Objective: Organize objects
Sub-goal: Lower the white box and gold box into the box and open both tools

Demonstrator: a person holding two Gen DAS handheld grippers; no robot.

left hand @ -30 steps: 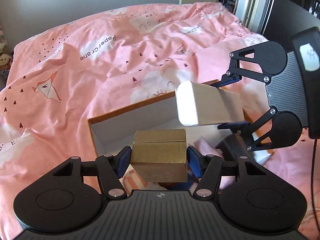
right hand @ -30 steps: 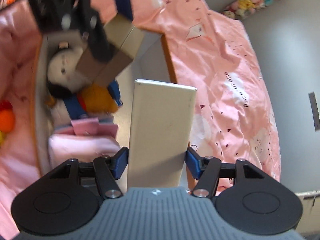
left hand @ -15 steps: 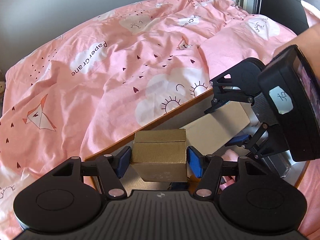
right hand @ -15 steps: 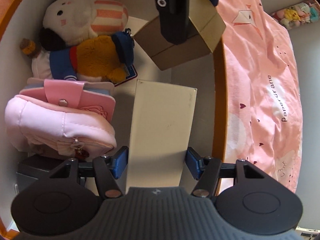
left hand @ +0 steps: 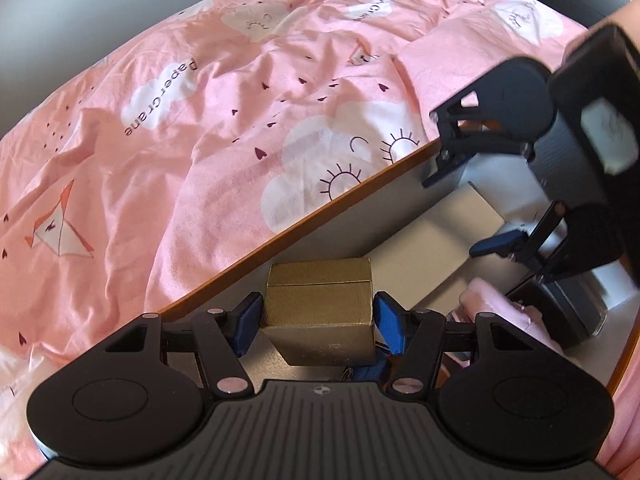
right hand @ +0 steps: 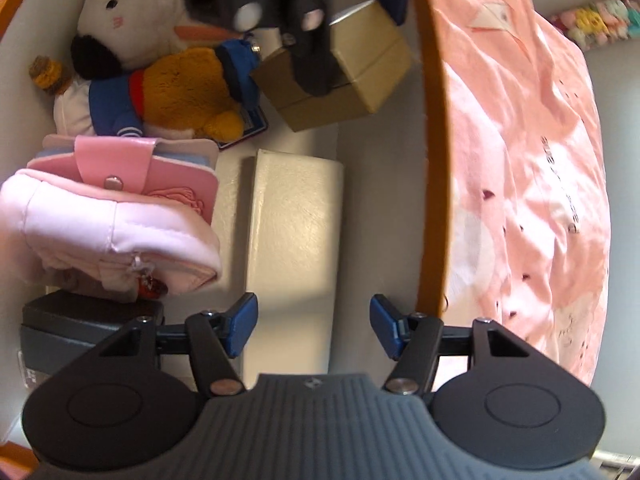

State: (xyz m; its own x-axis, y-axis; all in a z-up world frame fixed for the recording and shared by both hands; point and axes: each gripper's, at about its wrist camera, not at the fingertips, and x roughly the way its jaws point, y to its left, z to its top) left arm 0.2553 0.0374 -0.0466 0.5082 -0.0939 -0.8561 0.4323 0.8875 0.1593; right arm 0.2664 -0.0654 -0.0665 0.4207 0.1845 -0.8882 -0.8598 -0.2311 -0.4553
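My left gripper point(left hand: 318, 326) is shut on a small gold box point(left hand: 320, 314) and holds it inside the storage box, near its orange rim point(left hand: 304, 220). The gold box also shows in the right wrist view point(right hand: 340, 84), between the left gripper's fingers. My right gripper point(right hand: 312, 328) is open, just above a long cream box point(right hand: 296, 232) that lies on the storage box floor beside the orange rim point(right hand: 434, 160). The cream box also shows in the left wrist view point(left hand: 432, 248), with the right gripper point(left hand: 468, 208) over its far end.
The storage box holds a white plush doll point(right hand: 136, 16), an orange and blue plush point(right hand: 176, 88), a pink wallet point(right hand: 132, 180), a pale pink pouch point(right hand: 100, 236) and a dark grey case point(right hand: 84, 332). A pink printed duvet point(left hand: 200, 120) surrounds the box.
My right gripper lowered the cream box into the storage box, then opened and let it go on the floor. My left gripper kept hold of the gold box and sank lower inside.
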